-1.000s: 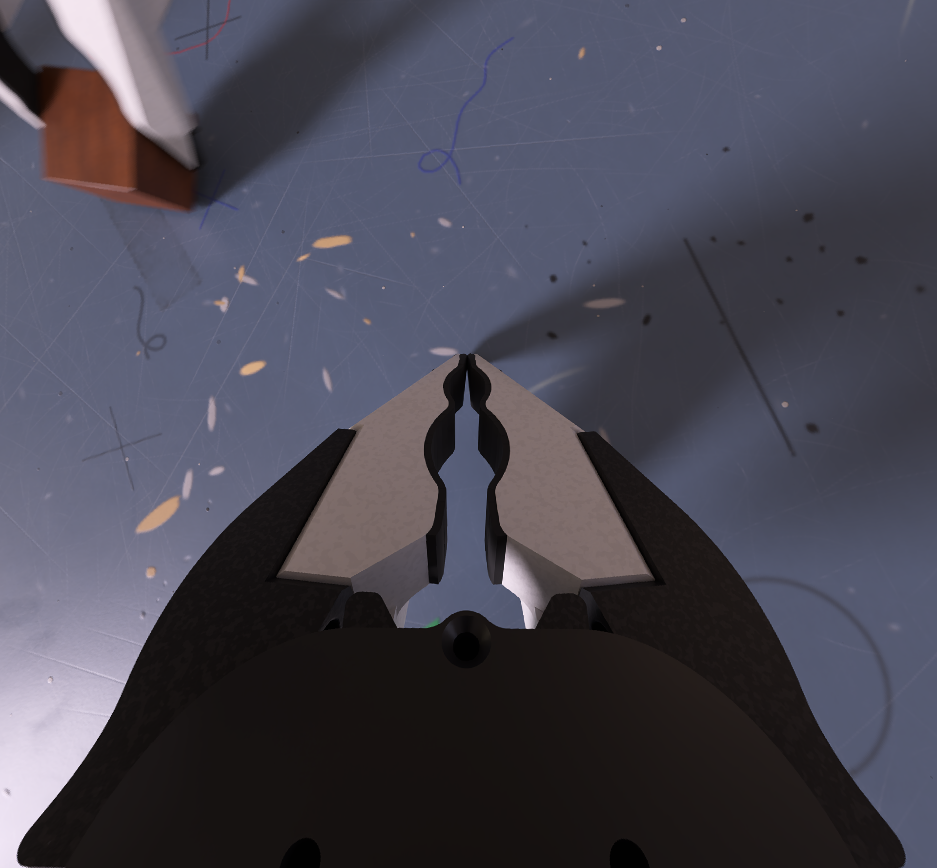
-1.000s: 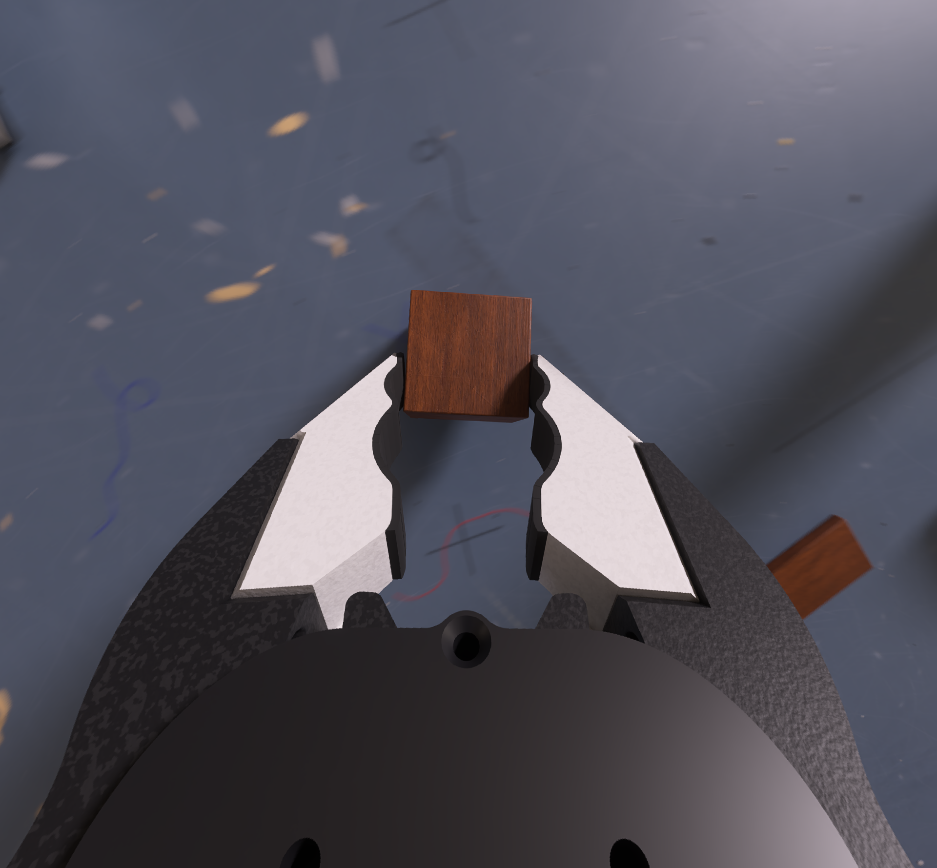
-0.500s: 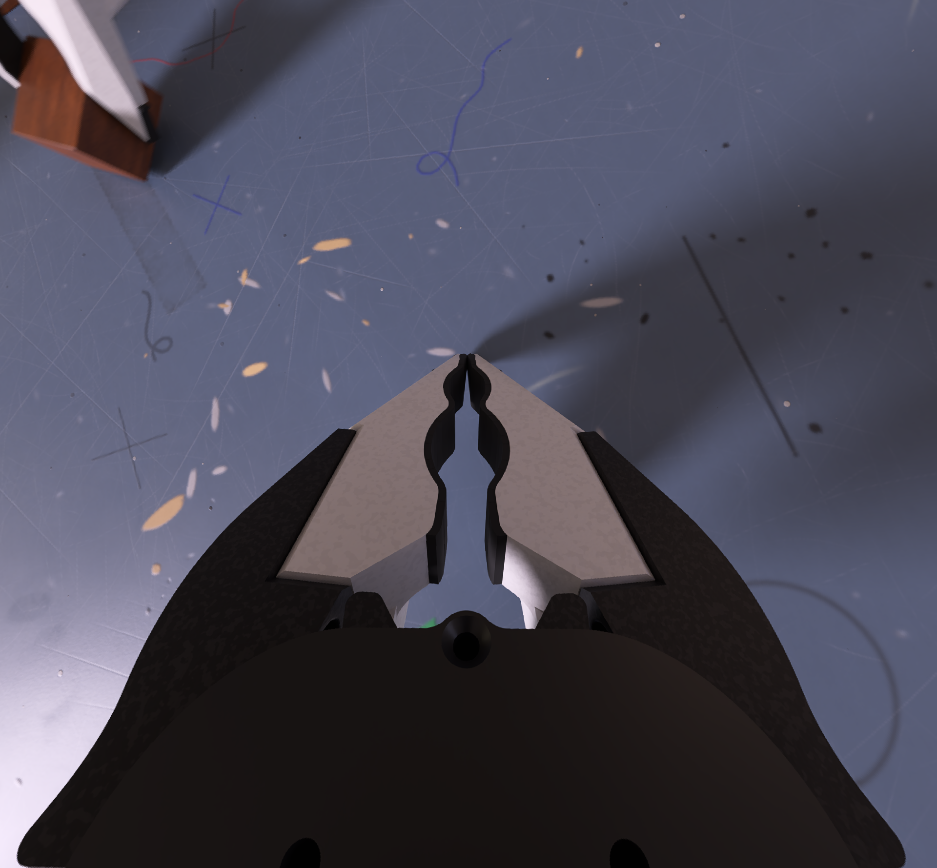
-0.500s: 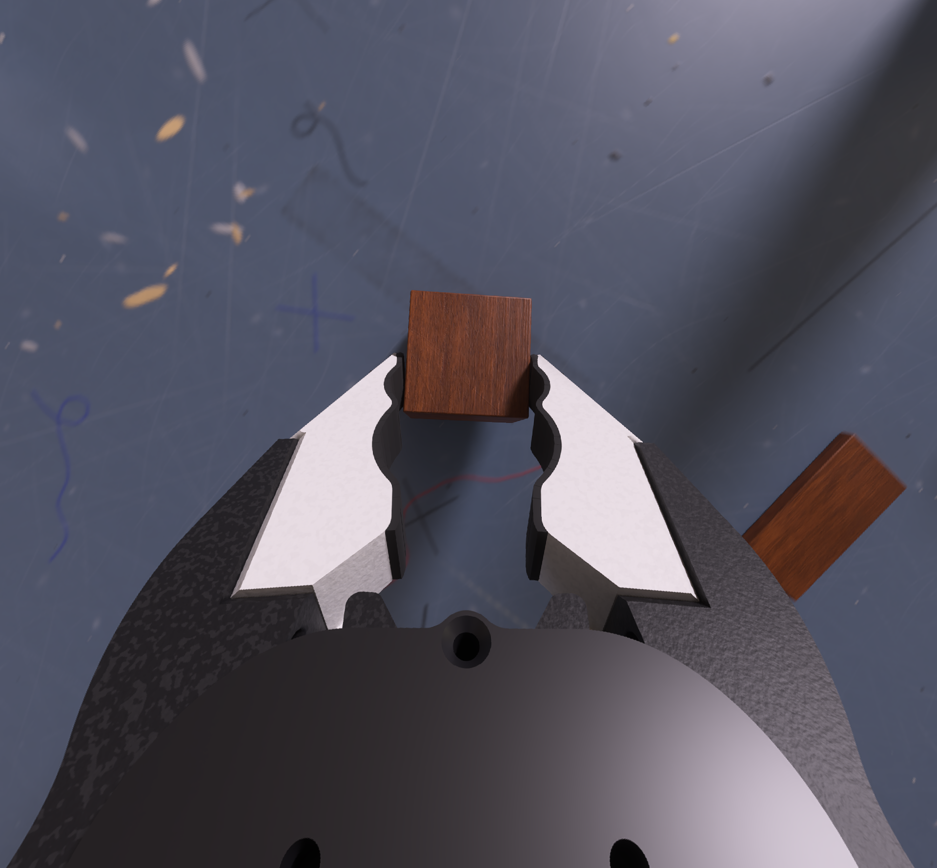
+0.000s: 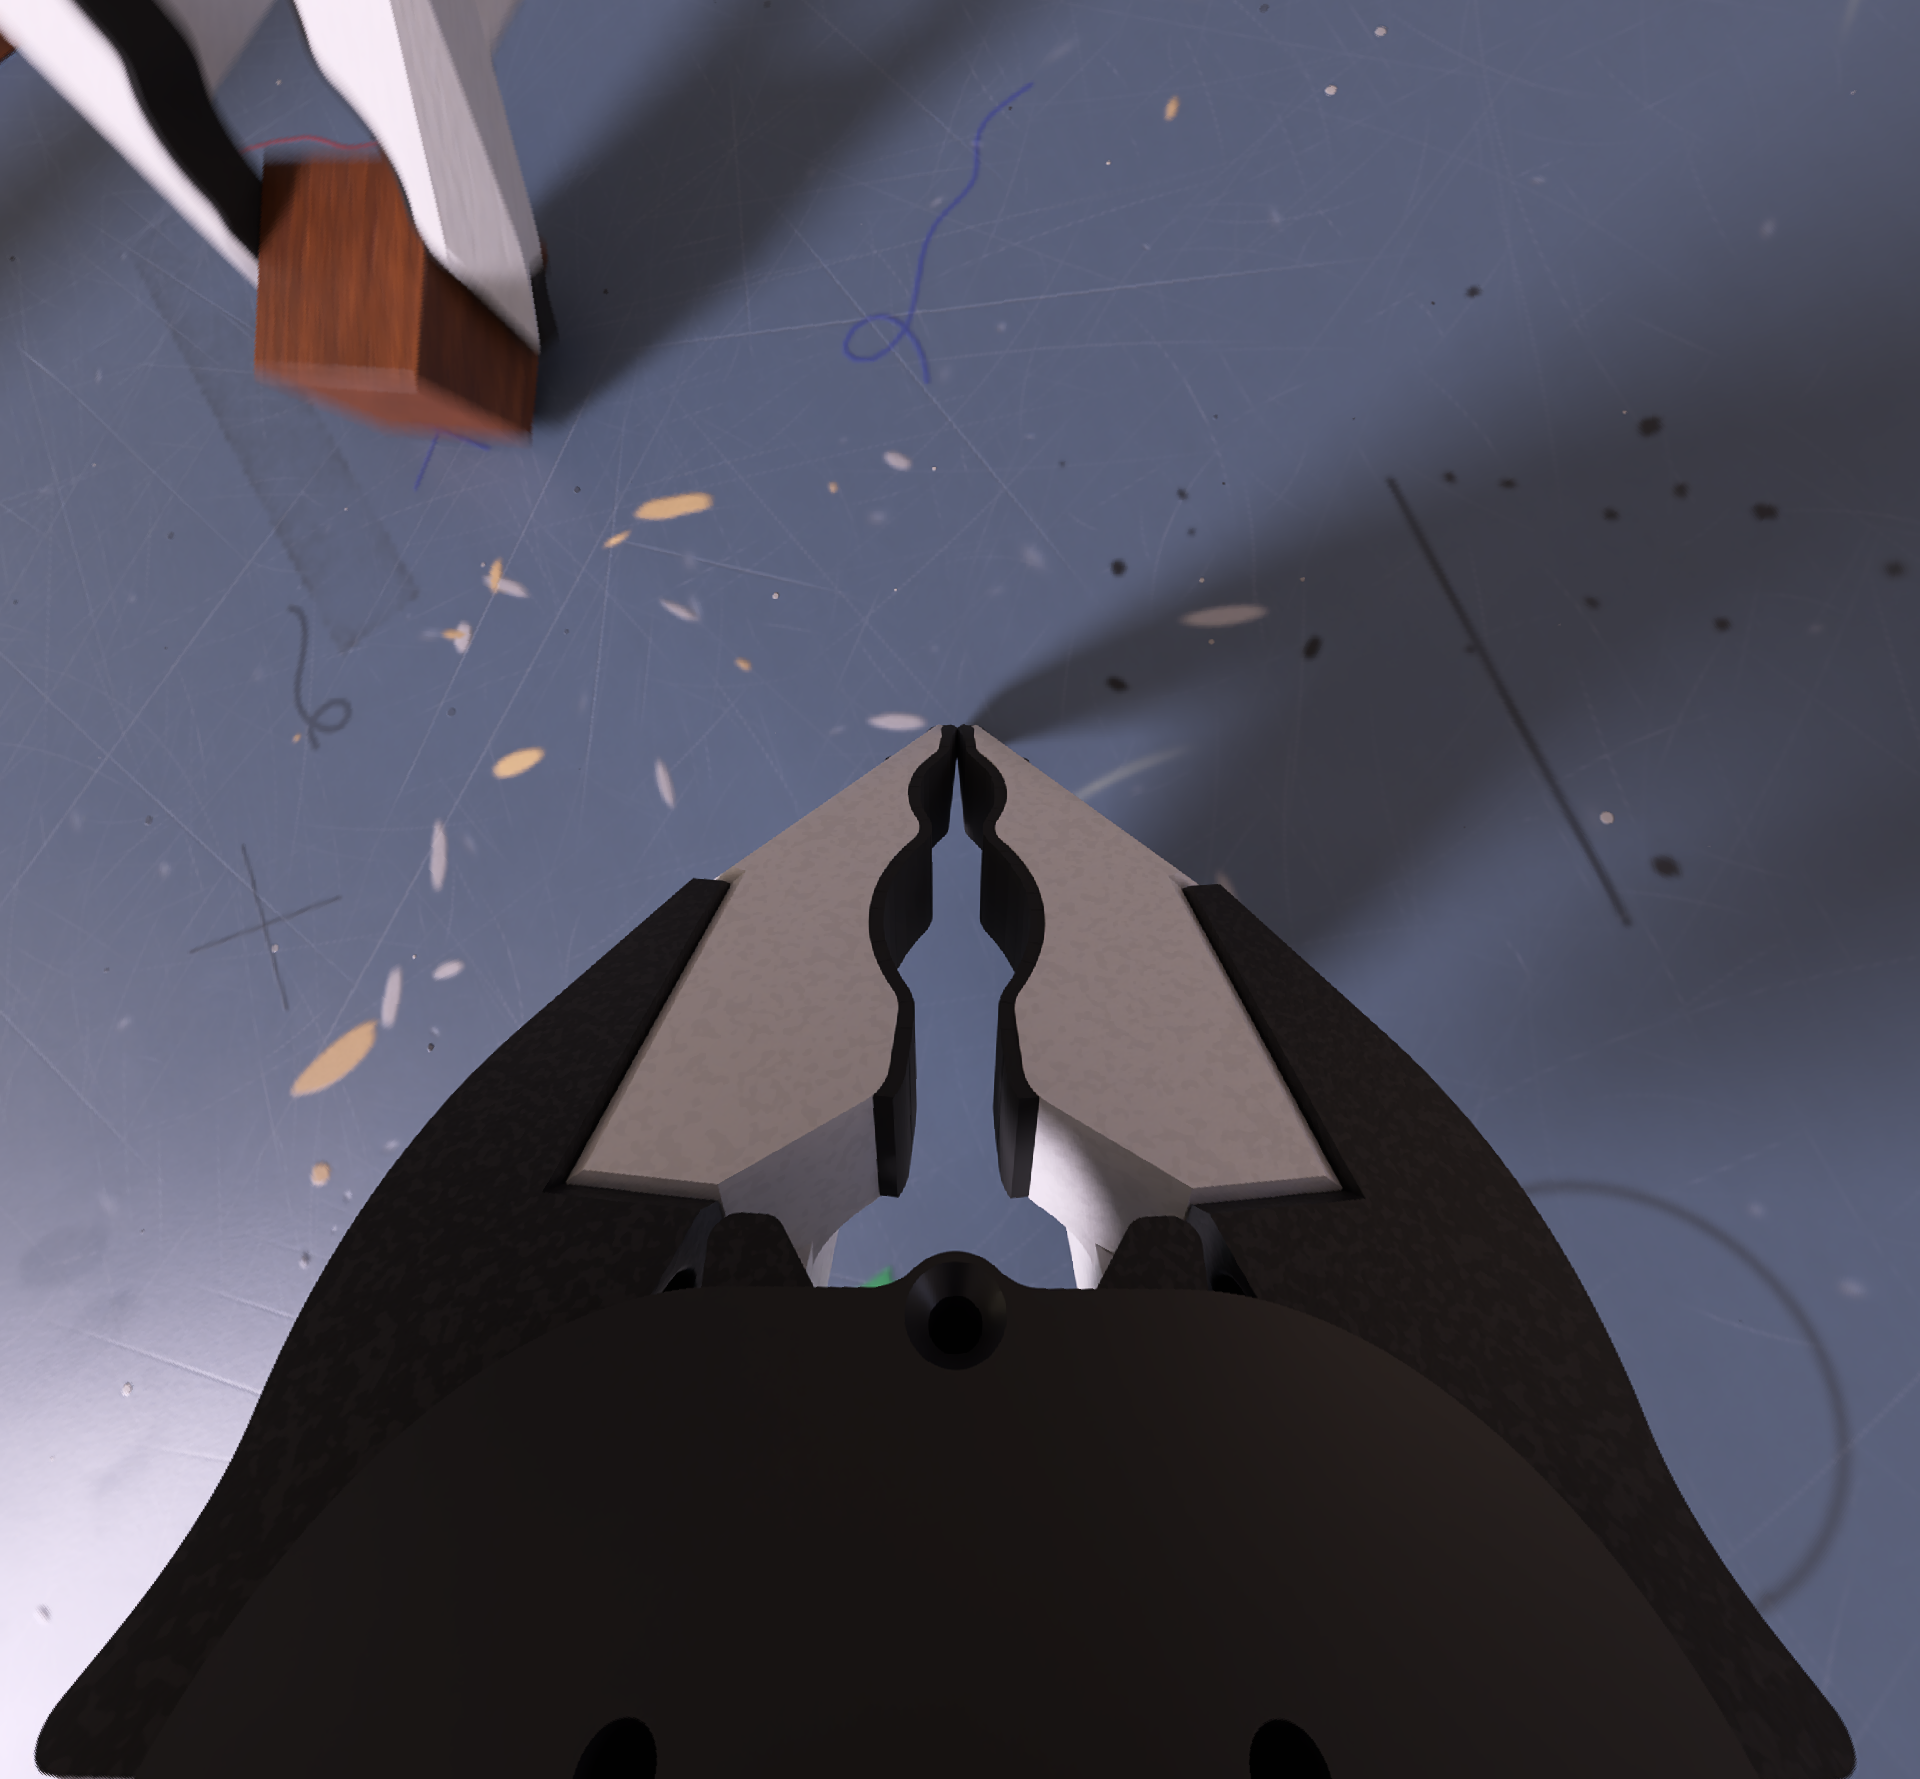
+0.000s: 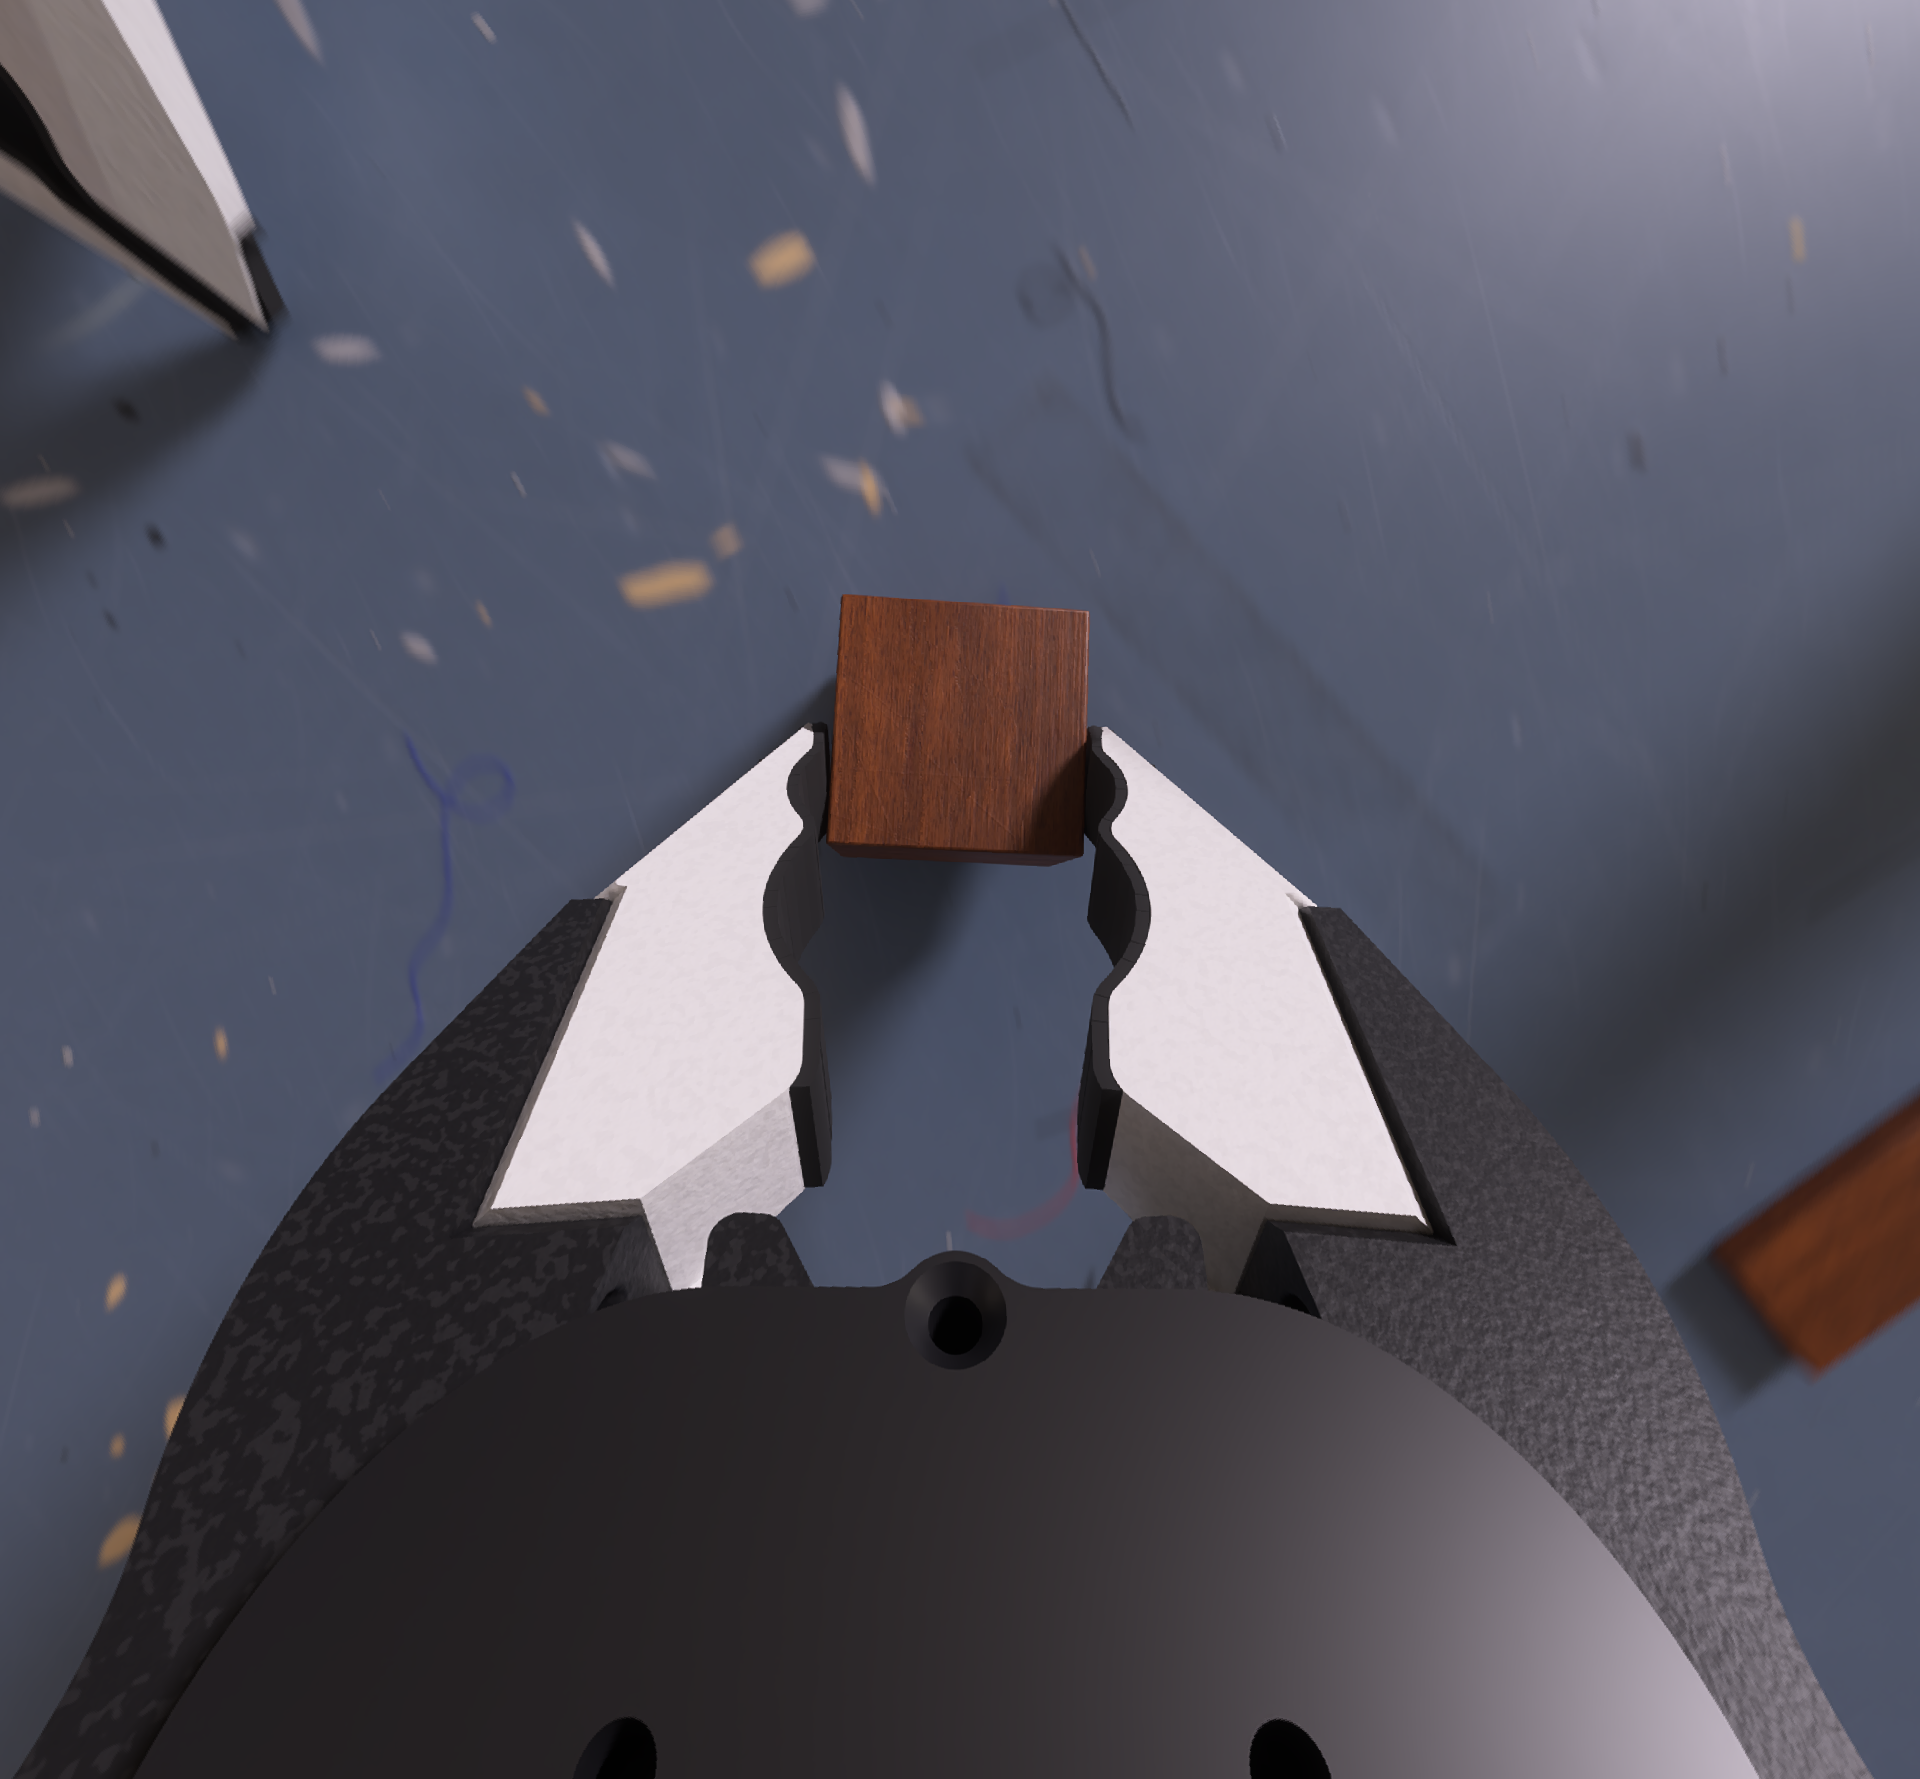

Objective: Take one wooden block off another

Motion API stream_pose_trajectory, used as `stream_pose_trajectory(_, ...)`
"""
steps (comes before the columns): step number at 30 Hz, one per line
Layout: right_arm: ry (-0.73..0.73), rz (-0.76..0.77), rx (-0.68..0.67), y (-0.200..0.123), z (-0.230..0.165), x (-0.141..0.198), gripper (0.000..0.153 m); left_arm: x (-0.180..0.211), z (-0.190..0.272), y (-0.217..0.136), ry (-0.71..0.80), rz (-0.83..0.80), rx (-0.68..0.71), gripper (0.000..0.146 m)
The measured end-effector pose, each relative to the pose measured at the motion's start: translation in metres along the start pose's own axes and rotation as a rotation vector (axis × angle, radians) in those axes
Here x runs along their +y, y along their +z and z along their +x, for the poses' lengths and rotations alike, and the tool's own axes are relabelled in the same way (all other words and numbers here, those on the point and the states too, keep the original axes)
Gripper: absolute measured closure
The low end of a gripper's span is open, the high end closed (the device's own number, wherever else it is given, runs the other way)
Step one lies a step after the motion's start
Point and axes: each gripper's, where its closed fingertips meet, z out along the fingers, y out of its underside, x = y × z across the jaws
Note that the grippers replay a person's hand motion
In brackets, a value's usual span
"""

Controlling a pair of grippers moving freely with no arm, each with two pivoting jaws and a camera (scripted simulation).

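My right gripper (image 6: 956,773) is shut on a dark reddish wooden block (image 6: 958,727), held between its fingertips above the blue-grey table. The same block (image 5: 364,295) shows at the upper left of the left wrist view, clamped by the right gripper's white fingers (image 5: 447,171). A second wooden block (image 6: 1829,1251) lies on the table at the right edge of the right wrist view, apart from the held one. My left gripper (image 5: 956,737) is shut and empty, its tips close to the table. Its white fingers (image 6: 156,171) show at the upper left of the right wrist view.
The blue-grey table (image 5: 1247,275) is scratched and speckled with pale flecks, pen squiggles and dark spots. A thin dark line (image 5: 1507,701) and a faint ring mark (image 5: 1766,1366) lie to the right of my left gripper.
My right gripper has moved with the block, nearer to the left gripper; the table blurs beneath it. The second block has slid lower at the right edge. The left gripper has stayed still.
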Motion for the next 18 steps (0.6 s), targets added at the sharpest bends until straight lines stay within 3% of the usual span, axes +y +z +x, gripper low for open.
stream_pose_trajectory(2, -0.046, 0.008, 0.007, 0.015, 0.000, -0.031, 0.104, 0.000, 0.001, 0.000, 0.003, 0.001, 0.002, 0.146)
stream_pose_trajectory(4, 0.035, 0.048, 0.036, 0.023, 0.039, -0.046, 0.104, -0.001, 0.001, 0.000, 0.004, 0.002, -0.002, 0.146)
stream_pose_trajectory(7, 0.181, -0.001, 0.096, 0.012, 0.093, -0.018, 0.104, -0.001, 0.001, 0.000, -0.011, 0.008, -0.002, 0.146)
stream_pose_trajectory(10, 0.147, -0.055, 0.067, 0.003, 0.065, -0.001, 0.104, -0.001, 0.002, 0.000, -0.005, 0.010, -0.003, 0.146)
stream_pose_trajectory(12, 0.029, -0.057, 0.018, 0.011, 0.024, -0.022, 0.104, -0.001, 0.002, 0.000, -0.003, 0.011, 0.002, 0.146)
stream_pose_trajectory(14, -0.049, -0.039, 0.008, 0.022, 0.010, -0.045, 0.104, -0.001, 0.002, 0.000, -0.003, 0.012, 0.008, 0.146)
stream_pose_trajectory(16, 0.057, -0.008, 0.046, 0.023, 0.048, -0.045, 0.104, -0.002, 0.003, 0.001, 0.003, 0.012, 0.006, 0.146)
stream_pose_trajectory(18, 0.196, -0.012, 0.096, 0.014, 0.089, -0.022, 0.104, -0.002, 0.004, 0.001, 0.007, 0.009, -0.001, 0.146)
